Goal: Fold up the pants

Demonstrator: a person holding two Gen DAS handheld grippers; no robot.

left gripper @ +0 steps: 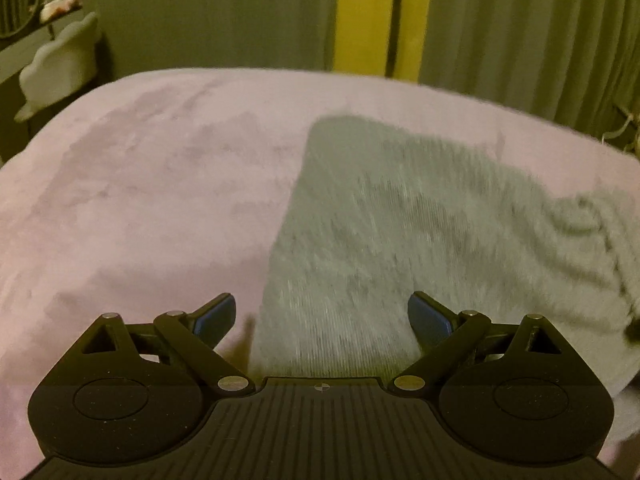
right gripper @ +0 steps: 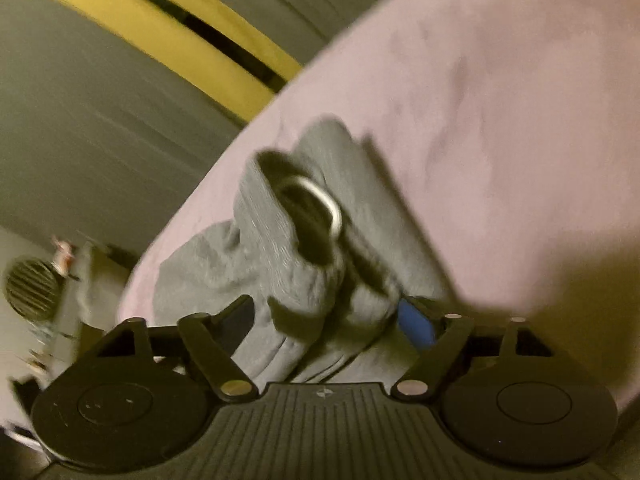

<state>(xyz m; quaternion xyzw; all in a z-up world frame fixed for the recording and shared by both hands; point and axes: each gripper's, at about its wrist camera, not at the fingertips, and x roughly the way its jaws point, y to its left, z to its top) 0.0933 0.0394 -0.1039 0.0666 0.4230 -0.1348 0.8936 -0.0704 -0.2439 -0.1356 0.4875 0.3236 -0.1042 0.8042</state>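
Note:
Grey ribbed pants point(left gripper: 420, 232) lie flat on a pink bed cover point(left gripper: 140, 200), their left edge straight, the right part bunched. My left gripper point(left gripper: 322, 316) is open and empty just above the near edge of the pants. In the right wrist view the pants point(right gripper: 288, 240) hang bunched and lifted between the fingers of my right gripper point(right gripper: 326, 324). A dark waistband with a pale cord loop point(right gripper: 324, 204) shows on top. The jaws stand fairly wide with cloth filling the gap; the frame is blurred, so the grip is unclear.
Grey curtains point(left gripper: 520, 32) with a yellow gap point(left gripper: 360, 16) hang behind the bed. A white chair point(left gripper: 60, 68) and a shelf with a fan point(left gripper: 16, 0) stand at the far left. The bed's far edge point(right gripper: 240, 132) runs diagonally in the right wrist view.

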